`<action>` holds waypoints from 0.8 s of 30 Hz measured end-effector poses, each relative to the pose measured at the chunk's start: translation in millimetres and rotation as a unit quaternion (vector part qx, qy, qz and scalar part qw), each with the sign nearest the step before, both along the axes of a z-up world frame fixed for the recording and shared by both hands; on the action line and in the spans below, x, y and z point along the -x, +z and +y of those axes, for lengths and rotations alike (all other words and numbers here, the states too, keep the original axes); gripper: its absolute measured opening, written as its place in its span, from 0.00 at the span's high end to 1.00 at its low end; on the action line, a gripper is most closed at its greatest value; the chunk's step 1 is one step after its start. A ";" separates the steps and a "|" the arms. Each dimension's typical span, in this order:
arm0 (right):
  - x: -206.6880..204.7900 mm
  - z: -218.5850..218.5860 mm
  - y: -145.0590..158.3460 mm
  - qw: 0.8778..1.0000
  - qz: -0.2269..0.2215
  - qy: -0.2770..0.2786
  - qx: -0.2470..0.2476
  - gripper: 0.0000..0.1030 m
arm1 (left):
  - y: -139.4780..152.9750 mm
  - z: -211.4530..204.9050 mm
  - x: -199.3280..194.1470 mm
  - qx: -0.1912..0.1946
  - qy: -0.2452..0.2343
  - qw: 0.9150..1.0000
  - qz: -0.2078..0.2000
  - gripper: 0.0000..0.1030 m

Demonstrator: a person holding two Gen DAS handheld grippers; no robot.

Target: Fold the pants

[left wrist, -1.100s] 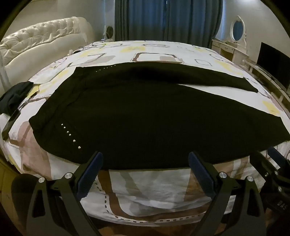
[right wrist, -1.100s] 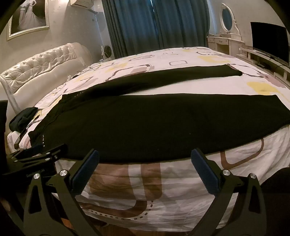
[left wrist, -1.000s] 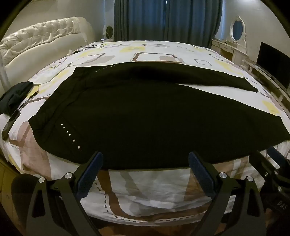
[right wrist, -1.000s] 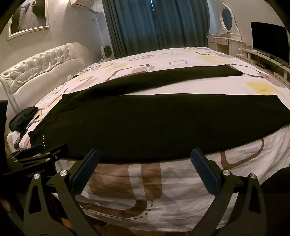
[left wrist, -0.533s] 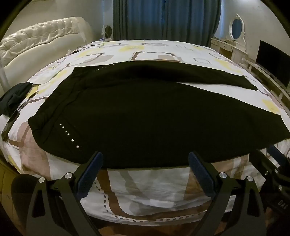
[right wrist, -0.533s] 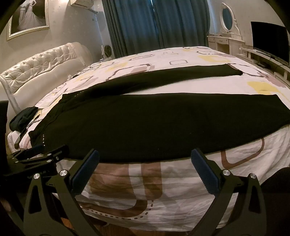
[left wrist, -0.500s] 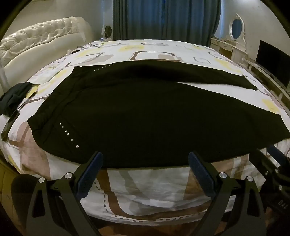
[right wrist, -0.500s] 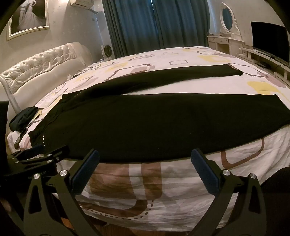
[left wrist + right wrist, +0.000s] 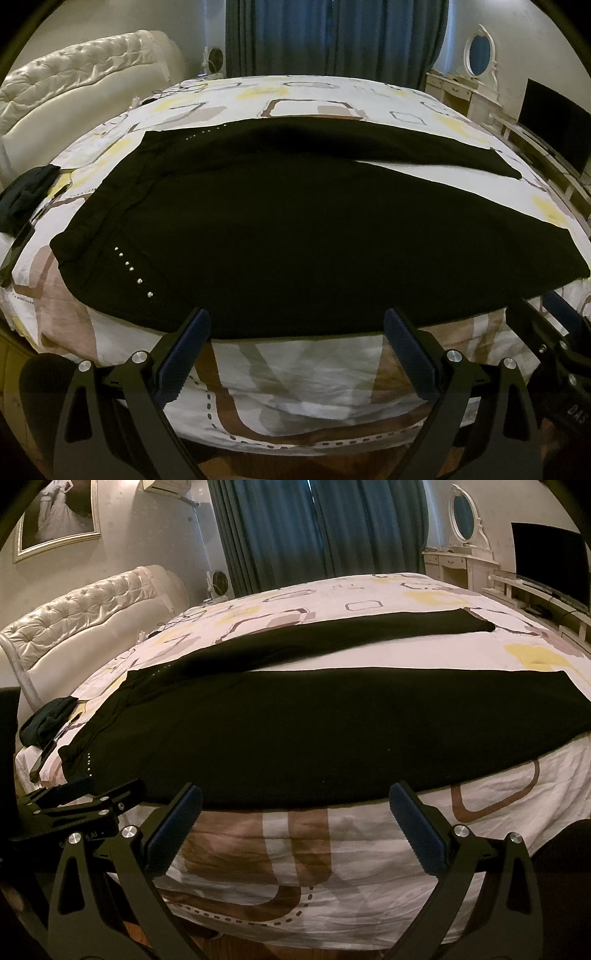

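Black pants [image 9: 295, 229] lie flat across the bed [image 9: 295, 369], near edge parallel to the bed's side. Left gripper [image 9: 295, 343] and right gripper [image 9: 295, 823] hover spread wide, empty, just short of that edge.

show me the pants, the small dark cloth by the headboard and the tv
pants [image 9: 295, 236], left wrist view, middle of the near leg.
small dark cloth [image 9: 48, 718], right wrist view, centre of the bundle at the bed's left edge.
tv [image 9: 550, 561], right wrist view, middle of the dark screen.
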State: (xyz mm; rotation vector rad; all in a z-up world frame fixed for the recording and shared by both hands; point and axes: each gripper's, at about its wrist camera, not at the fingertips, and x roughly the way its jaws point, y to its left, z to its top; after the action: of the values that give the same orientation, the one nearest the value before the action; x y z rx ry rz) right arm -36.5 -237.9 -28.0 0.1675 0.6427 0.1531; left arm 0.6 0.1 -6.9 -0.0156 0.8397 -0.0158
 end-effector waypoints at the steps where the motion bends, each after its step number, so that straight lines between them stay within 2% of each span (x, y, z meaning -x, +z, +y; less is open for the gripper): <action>1: -0.2 -0.1 -0.2 1.000 0.000 0.000 0.000 0.02 | 0.3 -0.6 0.7 -0.001 0.000 1.000 0.000 0.08; 24: -0.6 -0.2 -1.4 1.000 0.001 0.000 0.000 0.02 | -2.1 -3.7 1.8 -0.004 -0.003 1.000 0.001 0.08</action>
State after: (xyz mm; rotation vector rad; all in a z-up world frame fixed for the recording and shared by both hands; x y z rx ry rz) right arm -35.9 -238.1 -29.5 0.1683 0.6448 0.1533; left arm -1.2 -3.6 -8.9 -0.0058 0.8427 -0.0171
